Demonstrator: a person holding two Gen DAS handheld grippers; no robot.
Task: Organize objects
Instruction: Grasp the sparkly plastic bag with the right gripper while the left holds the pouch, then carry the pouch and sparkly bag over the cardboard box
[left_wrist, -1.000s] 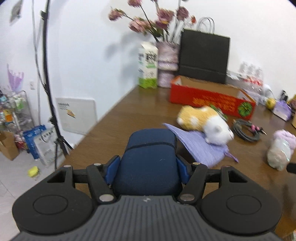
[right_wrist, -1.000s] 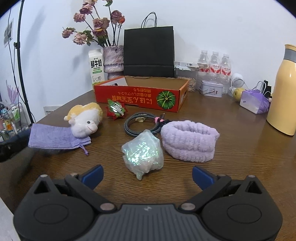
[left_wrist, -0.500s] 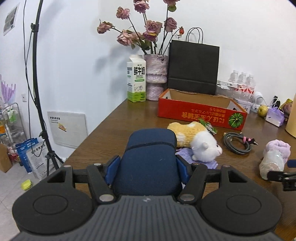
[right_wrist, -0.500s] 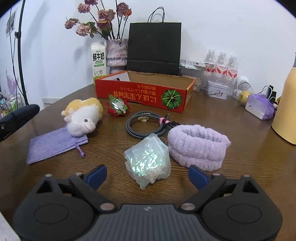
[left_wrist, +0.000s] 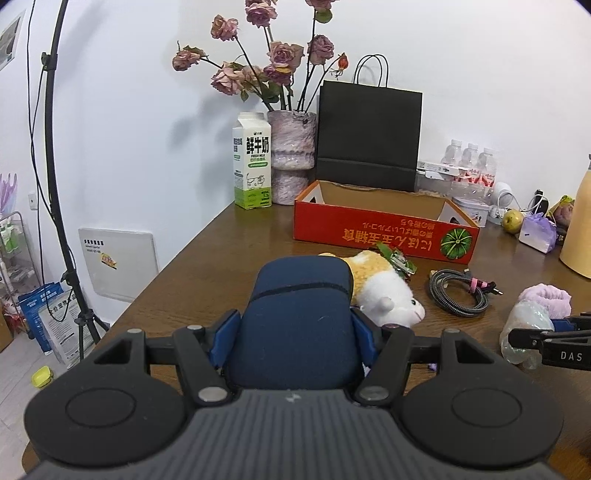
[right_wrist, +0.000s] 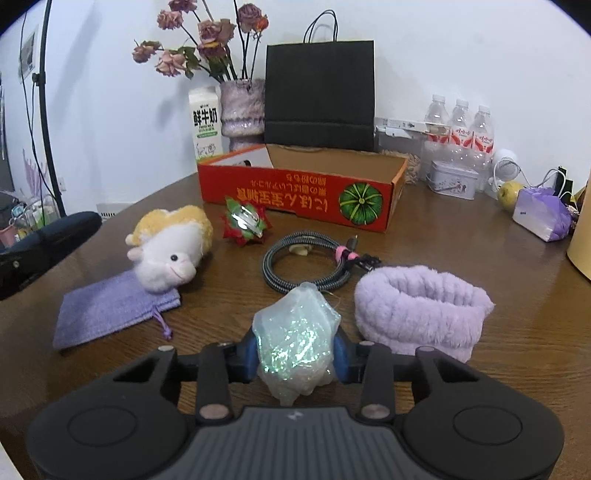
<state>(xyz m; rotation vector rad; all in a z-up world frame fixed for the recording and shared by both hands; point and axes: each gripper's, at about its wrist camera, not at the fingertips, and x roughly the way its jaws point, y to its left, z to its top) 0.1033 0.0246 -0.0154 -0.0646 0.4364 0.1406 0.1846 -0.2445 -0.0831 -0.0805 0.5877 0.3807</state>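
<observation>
L gripper (left_wrist: 295, 332) is pinching a navy case (left_wrist: 299, 314) that's hiding the pouch (right_wrist: 110, 310), seen only in R view, where R gripper (right_wrist: 295, 354) is squeezing the iridescent bag (right_wrist: 295, 339).

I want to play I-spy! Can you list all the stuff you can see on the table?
Navy case: 1, dark blue, in left gripper.
Shiny bag: 1, iridescent, in right gripper.
Plush toy: 1, yellow-white, partly on pouch.
Pouch: 1, purple, front left.
Headband: 1, lilac, front right.
Cable: 1, grey, coiled, centre.
Bow: 1, red-green, before box.
Box: 1, red, open, behind.
Milk carton: 1, white-green, back left.
Left gripper: closed.
Right gripper: closed.
</observation>
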